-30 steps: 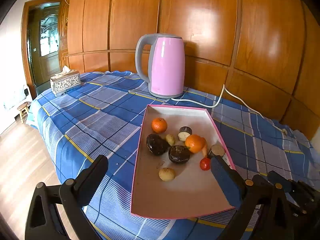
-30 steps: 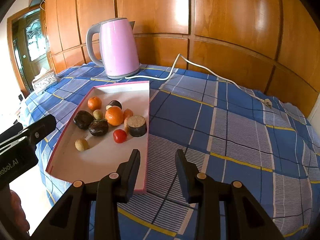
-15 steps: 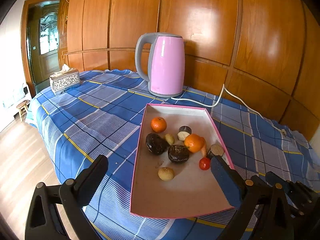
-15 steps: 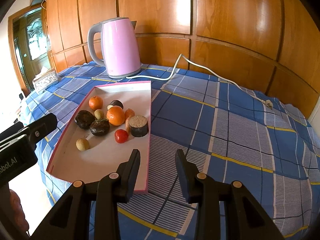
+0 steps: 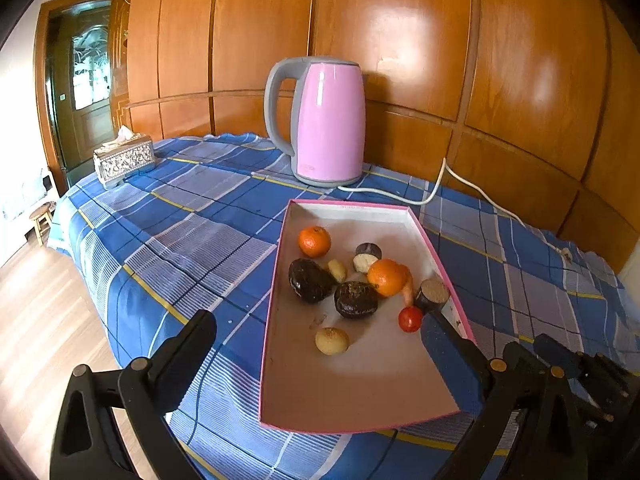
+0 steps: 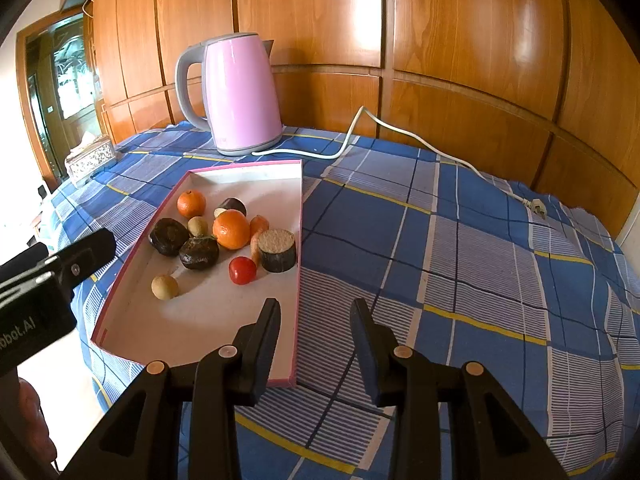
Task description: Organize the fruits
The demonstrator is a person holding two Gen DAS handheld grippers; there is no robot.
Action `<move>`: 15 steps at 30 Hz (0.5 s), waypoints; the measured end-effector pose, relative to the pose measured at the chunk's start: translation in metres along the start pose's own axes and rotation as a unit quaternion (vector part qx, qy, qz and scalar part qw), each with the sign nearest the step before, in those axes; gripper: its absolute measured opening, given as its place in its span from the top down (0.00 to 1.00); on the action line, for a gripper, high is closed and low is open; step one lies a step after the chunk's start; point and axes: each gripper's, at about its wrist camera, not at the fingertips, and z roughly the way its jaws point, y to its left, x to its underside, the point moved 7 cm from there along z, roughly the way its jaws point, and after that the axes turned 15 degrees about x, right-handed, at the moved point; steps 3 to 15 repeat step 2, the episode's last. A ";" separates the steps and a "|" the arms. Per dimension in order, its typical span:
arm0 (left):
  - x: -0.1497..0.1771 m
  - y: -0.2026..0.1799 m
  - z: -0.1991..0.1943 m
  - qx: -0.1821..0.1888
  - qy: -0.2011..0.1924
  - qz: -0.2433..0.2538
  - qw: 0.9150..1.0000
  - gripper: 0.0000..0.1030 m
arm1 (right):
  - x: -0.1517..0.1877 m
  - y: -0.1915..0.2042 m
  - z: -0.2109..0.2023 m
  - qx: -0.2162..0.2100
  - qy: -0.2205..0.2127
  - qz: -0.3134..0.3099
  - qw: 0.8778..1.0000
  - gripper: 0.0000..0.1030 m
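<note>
Left wrist view: my left gripper [image 5: 316, 344] hangs w/ fingers spread wide, nothing between them, over the near end of the pink-rimmed tray [image 5: 276, 292]. Tray sits on the surface w/ a blue plaid cloth [image 5: 192, 216]. Fruits are all inside the tray, bunched toward its middle: small orange [image 5: 315, 241] farthest back on the left, bigger orange [image 5: 386, 277] right of centre, two dark wrinkled fruits [image 5: 311, 280] side by side in front, red cherry tomato [image 5: 410, 319] just beside my right finger, pale round fruit [image 5: 331, 341] alone nearest me. Cut dark pieces w/ pale faces lie near the right rim [image 5: 431, 294].

Right wrist view: my right gripper [image 6: 316, 320] is part-open & empty, fingers apart, straddling the tray's near right corner, left finger over the tray floor, right finger over cloth. Not touching any fruit.

Pink kettle [image 5: 328, 120] stands behind the tray, its white cord [image 6: 400, 136] trailing over the cloth, unplugged. Tissue box [image 5: 124, 158] at the far left edge.
</note>
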 end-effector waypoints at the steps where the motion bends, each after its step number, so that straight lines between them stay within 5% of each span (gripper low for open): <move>1: 0.001 0.000 0.001 0.001 0.002 -0.001 1.000 0.01 | 0.000 0.000 0.000 0.000 0.000 0.001 1.000 0.65; 15: 0.001 -0.001 0.002 0.003 0.004 -0.001 1.000 0.01 | 0.000 -0.001 0.000 0.000 0.000 0.002 1.000 0.65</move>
